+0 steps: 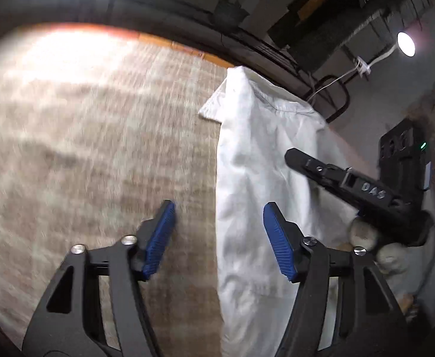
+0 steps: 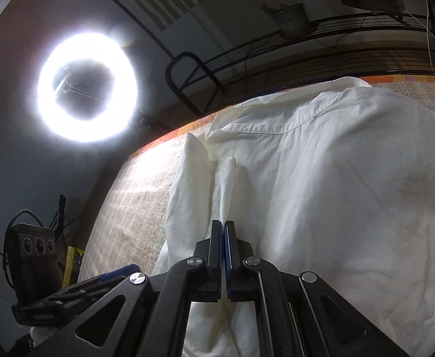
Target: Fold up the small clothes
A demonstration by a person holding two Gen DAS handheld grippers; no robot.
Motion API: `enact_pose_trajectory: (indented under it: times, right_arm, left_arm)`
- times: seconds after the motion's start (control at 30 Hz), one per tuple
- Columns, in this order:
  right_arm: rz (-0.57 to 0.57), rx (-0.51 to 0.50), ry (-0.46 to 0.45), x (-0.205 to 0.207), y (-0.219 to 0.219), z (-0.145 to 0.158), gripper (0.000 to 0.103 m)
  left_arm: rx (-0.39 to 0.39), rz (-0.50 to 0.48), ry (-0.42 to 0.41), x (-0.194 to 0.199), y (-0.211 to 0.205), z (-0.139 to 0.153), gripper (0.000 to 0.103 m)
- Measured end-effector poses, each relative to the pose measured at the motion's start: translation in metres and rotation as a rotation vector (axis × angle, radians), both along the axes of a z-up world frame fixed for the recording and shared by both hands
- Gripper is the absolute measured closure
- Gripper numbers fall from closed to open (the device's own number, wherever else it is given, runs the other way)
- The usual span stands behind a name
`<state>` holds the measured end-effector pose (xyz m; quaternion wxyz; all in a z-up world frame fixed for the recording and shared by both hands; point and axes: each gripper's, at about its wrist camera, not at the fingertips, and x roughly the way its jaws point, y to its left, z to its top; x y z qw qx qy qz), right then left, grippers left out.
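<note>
A white shirt [image 1: 256, 178] lies lengthwise on the beige woven table cover [image 1: 83, 148], collar end towards the far edge. My left gripper [image 1: 218, 217] hovers open over the shirt's left edge, its blue pads not touching the cloth. My right gripper [image 2: 224, 226] is shut on a raised ridge of the white shirt [image 2: 321, 178] near the shoulder seam. In the left wrist view the right gripper [image 1: 290, 156] reaches in from the right, held by a gloved hand [image 1: 363, 233]. A blue pad [image 2: 122, 270] of the left gripper shows at lower left in the right wrist view.
A bright ring light [image 2: 88, 92] stands beyond the table's far left corner. A black wire rack [image 2: 276, 53] with a potted plant [image 2: 291, 19] runs behind the orange-trimmed table edge [image 2: 187, 128]. A black box with round dials [image 2: 36, 247] sits off the left side.
</note>
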<state>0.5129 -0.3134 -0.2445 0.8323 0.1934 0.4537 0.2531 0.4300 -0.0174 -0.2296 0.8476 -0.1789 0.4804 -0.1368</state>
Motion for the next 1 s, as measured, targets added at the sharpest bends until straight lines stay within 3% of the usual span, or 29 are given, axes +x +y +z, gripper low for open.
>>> enact_pose_trajectory:
  times: [0.03, 0.07, 0.1, 0.2, 0.27, 0.3, 0.33, 0.5, 0.6, 0.63, 0.7, 0.77, 0.93, 1.0]
  right_arm:
    - [-0.002, -0.011, -0.01, -0.001, 0.002, 0.001, 0.103]
    - [-0.003, -0.025, -0.016, 0.001, 0.004, 0.001, 0.103]
    - [-0.004, -0.042, -0.019, 0.002, 0.006, 0.001, 0.103]
    - [-0.014, -0.051, -0.021, 0.004, 0.006, -0.001, 0.102]
    - [-0.007, -0.026, -0.024, 0.004, 0.004, 0.0, 0.094]
    - [-0.008, -0.002, -0.008, 0.007, 0.003, -0.001, 0.075]
    - [-0.009, 0.038, 0.016, 0.011, -0.002, -0.002, 0.069]
    - [0.012, 0.088, 0.062, 0.033, -0.008, -0.004, 0.072]
    - [0.046, 0.028, 0.036, 0.039, 0.002, -0.003, 0.103]
    - [0.043, -0.013, 0.006, 0.037, 0.006, 0.0, 0.103]
    - [0.022, -0.026, -0.061, 0.031, 0.006, 0.006, 0.103]
    - [0.002, -0.026, -0.064, 0.03, 0.005, 0.002, 0.103]
    - [-0.013, -0.009, -0.071, 0.03, 0.001, -0.001, 0.103]
    - [-0.004, -0.028, -0.073, 0.03, 0.005, -0.001, 0.103]
  left_arm:
    - [0.146, 0.0, -0.015, 0.003, -0.011, 0.0, 0.066]
    - [0.228, 0.019, -0.028, 0.003, -0.015, -0.001, 0.085]
    - [0.275, 0.049, -0.032, 0.005, -0.015, -0.001, 0.089]
    - [0.176, 0.067, -0.057, 0.007, -0.006, 0.006, 0.089]
    - [0.108, 0.039, -0.083, 0.012, -0.006, 0.014, 0.089]
    - [0.089, 0.015, -0.079, 0.018, -0.009, 0.016, 0.089]
    - [0.092, 0.006, -0.075, 0.024, -0.013, 0.017, 0.089]
    - [0.056, -0.022, -0.026, 0.058, -0.028, 0.009, 0.089]
    - [0.214, 0.012, -0.053, 0.065, -0.037, 0.001, 0.089]
    - [0.212, 0.043, -0.039, 0.065, -0.031, -0.005, 0.089]
    - [0.127, 0.052, -0.034, 0.059, -0.016, -0.006, 0.089]
    - [0.091, 0.033, -0.034, 0.053, -0.01, -0.006, 0.088]
    - [0.124, -0.069, -0.031, 0.053, -0.031, -0.007, 0.088]
    - [0.169, -0.071, -0.039, 0.055, -0.04, -0.005, 0.099]
